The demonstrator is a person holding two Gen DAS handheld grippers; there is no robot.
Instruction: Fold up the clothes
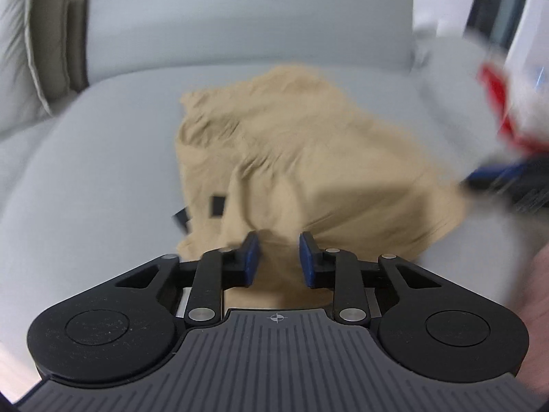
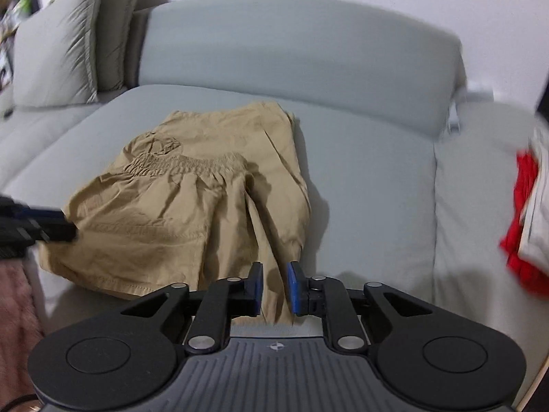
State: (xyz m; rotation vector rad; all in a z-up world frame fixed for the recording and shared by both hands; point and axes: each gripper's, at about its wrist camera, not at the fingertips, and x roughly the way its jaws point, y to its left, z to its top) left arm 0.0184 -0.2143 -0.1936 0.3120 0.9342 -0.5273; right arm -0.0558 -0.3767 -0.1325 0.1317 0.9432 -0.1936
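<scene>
Tan shorts (image 2: 192,202) with an elastic waistband lie crumpled on a grey sofa seat (image 2: 360,178); they also show in the left wrist view (image 1: 308,158). My left gripper (image 1: 278,257) has its blue pads closed on a bunched fold at one edge of the shorts; it shows at the left edge of the right wrist view (image 2: 51,226). My right gripper (image 2: 274,285) has its pads closed on a fold at the other near edge; it shows blurred in the left wrist view (image 1: 497,175).
The sofa backrest (image 2: 291,55) rises behind. Grey cushions (image 2: 58,44) stand at the left. A red and white garment (image 2: 528,219) lies on the seat at the right. A pink cloth (image 2: 13,302) is at the lower left.
</scene>
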